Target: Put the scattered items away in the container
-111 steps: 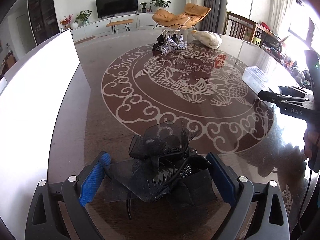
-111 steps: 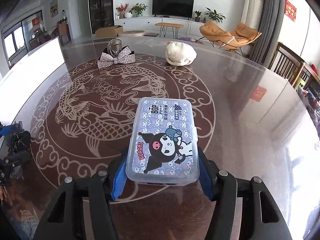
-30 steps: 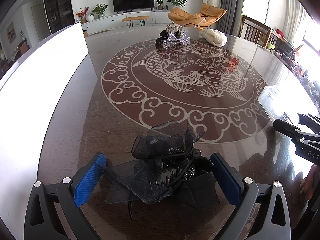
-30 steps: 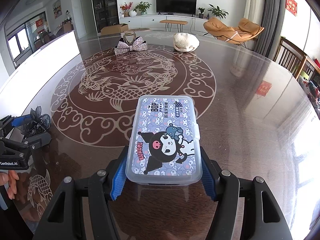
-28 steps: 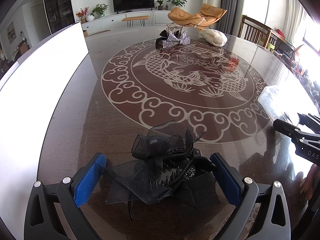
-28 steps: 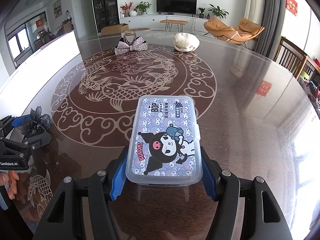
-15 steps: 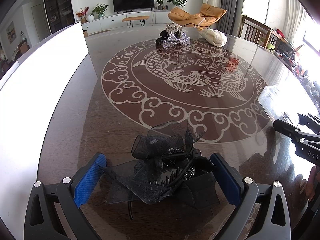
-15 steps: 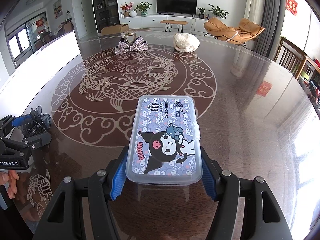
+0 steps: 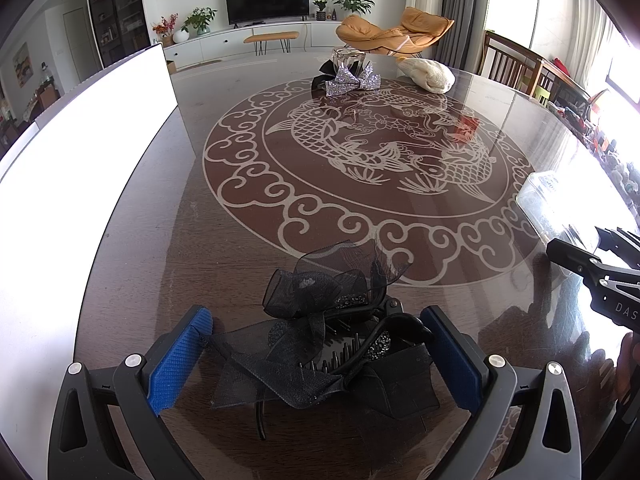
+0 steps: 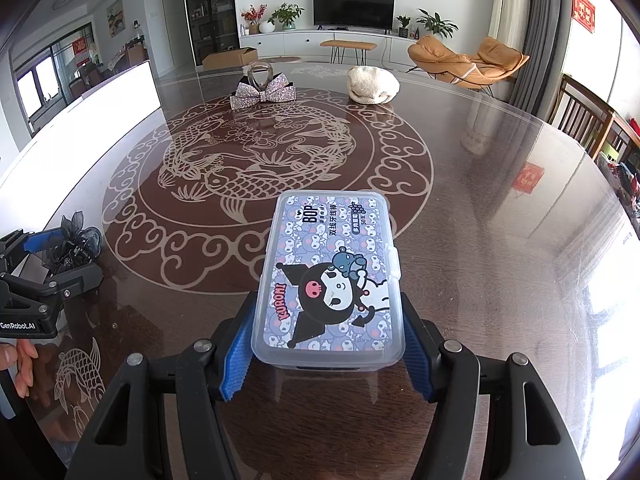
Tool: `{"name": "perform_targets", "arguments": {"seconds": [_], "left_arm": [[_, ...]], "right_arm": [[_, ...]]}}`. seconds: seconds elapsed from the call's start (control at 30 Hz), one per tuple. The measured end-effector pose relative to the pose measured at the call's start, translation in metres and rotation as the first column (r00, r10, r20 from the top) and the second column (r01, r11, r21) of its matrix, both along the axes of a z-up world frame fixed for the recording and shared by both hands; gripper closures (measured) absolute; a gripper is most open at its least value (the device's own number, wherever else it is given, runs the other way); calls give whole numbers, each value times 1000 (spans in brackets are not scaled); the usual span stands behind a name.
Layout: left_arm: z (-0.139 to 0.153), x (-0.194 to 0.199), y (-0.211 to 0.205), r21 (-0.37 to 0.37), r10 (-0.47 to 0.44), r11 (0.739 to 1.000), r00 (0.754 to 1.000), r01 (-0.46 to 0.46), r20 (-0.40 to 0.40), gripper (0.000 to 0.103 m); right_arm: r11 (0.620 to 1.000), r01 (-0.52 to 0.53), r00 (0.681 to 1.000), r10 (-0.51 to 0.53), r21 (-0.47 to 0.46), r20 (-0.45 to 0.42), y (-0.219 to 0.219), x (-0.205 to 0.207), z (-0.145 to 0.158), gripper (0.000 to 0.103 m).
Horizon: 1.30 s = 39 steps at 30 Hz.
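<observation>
1. The left tool (image 9: 316, 360) stands open around the black hair clip (image 9: 332, 332) on the worktop (image 9: 160, 240); it should close on the clip's hard body, not the gauze.
2. The right tool (image 10: 326, 364) clamps the lidded container (image 10: 328, 280), which needs opening.

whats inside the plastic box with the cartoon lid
Cannot tell. The plastic box sits shut between the right gripper jaws, and its printed lid hides the contents. Its frosted wall, seen from the left wrist view, shows nothing clear inside.
</observation>
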<state>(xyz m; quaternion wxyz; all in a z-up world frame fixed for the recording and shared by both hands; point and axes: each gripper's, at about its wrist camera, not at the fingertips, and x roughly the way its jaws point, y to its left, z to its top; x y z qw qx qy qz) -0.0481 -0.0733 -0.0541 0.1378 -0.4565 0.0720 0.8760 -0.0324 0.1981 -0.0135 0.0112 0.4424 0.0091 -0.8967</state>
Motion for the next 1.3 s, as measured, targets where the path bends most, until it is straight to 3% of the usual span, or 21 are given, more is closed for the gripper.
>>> {"name": "perform_targets", "arguments": {"seconds": [1.13, 1.2, 1.3], "left_arm": [[0, -5, 2, -3, -22, 1000, 1000, 22, 15, 0], [2, -5, 3, -1, -28, 1000, 1000, 28, 7, 6], [4, -6, 4, 10, -35, 999, 999, 35, 21, 7]], "right_arm": [[1000, 0, 1000, 0, 0, -1, -1, -1, -1, 38], [1000, 0, 1000, 0, 1, -1, -1, -1, -1, 38], [1000, 9, 1000, -9, -3, -3, 1, 1, 0, 42]]}}
